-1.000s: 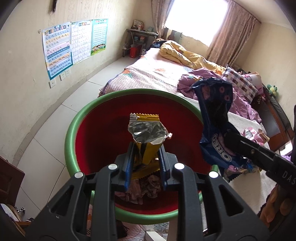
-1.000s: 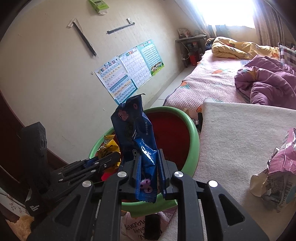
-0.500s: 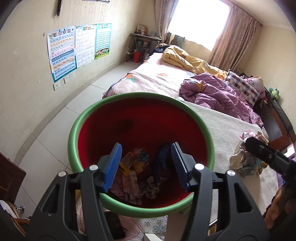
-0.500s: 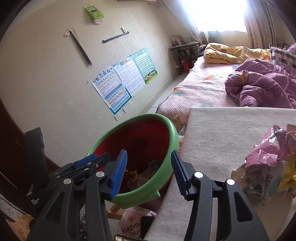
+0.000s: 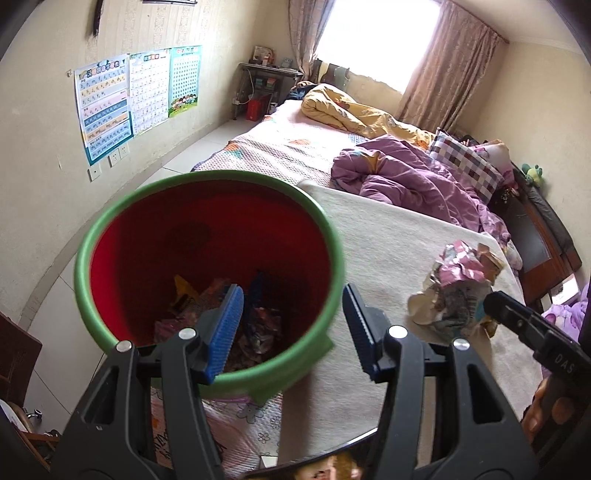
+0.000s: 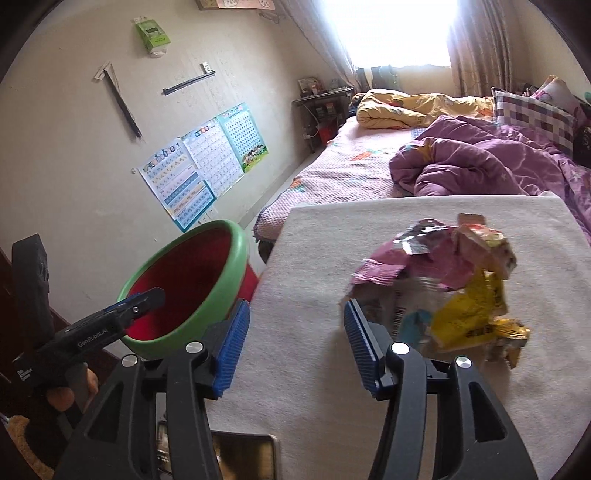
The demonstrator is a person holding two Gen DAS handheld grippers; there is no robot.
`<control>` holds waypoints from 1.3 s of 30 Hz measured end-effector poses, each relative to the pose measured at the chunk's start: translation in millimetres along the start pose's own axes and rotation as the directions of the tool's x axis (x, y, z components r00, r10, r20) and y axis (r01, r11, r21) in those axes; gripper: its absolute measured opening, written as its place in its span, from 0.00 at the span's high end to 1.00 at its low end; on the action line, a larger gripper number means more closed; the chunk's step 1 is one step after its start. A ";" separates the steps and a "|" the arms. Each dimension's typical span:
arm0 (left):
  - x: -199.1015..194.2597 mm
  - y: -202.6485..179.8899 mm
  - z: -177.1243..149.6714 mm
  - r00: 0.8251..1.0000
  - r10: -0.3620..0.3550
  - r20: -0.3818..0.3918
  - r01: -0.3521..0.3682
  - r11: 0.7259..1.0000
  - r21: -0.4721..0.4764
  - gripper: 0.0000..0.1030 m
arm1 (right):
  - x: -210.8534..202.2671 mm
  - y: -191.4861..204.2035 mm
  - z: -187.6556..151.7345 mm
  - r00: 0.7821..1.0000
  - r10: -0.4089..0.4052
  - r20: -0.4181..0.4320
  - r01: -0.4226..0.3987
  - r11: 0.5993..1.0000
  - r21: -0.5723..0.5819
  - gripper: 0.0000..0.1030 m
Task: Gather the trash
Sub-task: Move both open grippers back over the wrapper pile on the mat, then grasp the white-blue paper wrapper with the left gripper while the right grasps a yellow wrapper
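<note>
Wrappers lie in two places: some inside the red bin [image 5: 207, 236], more heaped on the white surface [image 6: 332, 387].
Left tool [image 5: 293, 330] is spread and empty above the green rim; the right tool [image 6: 295, 345], also spread and empty, sits just beside the trash pile [image 6: 443, 288]. Both have just been opening. "GenRobot.AI" reads on the left tool's side; "DAS" on the right's.

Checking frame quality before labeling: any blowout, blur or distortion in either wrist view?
Left wrist: window blown out, bin rim smeared, fisheye bends the walls. Right wrist: window overexposed and glaring, wrapper pile motion-blurred, dark corner vignette; gripper fingers stay sharp.
</note>
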State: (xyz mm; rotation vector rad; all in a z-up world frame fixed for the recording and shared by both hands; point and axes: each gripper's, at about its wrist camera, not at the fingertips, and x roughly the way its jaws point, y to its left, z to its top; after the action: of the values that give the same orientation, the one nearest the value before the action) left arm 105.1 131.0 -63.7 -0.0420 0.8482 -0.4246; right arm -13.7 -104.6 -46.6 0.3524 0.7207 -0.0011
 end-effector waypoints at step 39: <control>92.1 -197.9 -38.3 0.986 -0.039 -0.162 0.046 0.998 0.041 0.69 | -26.0 -189.6 -18.2 0.990 0.058 -0.125 -0.050 0.996 0.069 0.73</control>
State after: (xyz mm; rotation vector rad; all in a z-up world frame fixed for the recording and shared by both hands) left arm 61.9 -80.2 -115.2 0.0158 0.9984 -0.4919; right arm -68.0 -280.4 -102.2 0.4376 0.8378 0.0495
